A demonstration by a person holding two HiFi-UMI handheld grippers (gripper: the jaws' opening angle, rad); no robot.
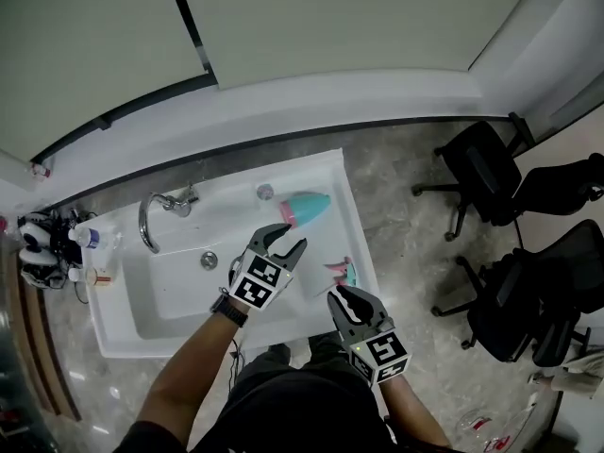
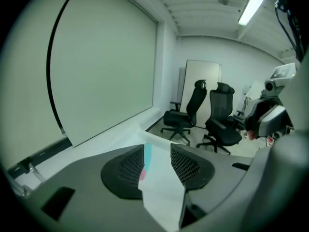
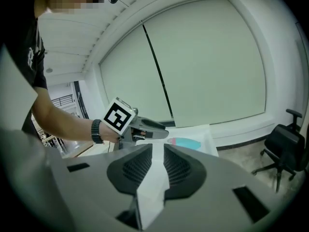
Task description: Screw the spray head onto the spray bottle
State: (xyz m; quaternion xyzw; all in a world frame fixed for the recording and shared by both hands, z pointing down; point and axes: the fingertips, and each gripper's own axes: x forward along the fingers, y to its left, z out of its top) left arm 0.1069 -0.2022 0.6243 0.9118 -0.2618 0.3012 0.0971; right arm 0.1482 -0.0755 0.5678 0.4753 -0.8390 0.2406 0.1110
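Barely started, judging by the layout. On the white sink's (image 1: 123, 345) ledge, lying sideways and headless: spray bottle (image 1: 307, 209), at one o'clock from the left gripper (image 1: 289, 239), fingers slightly spread, pinching nothing. Right gripper (image 1: 344, 295) likewise parted, empty. Just at its twelve o'clock, on the rim: spray head (image 1: 343, 272). Left to do: lifting both, mating, twisting.

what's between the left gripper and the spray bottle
Nothing: the head view shows only a sliver of bare white sink between the left gripper and the teal spray bottle.
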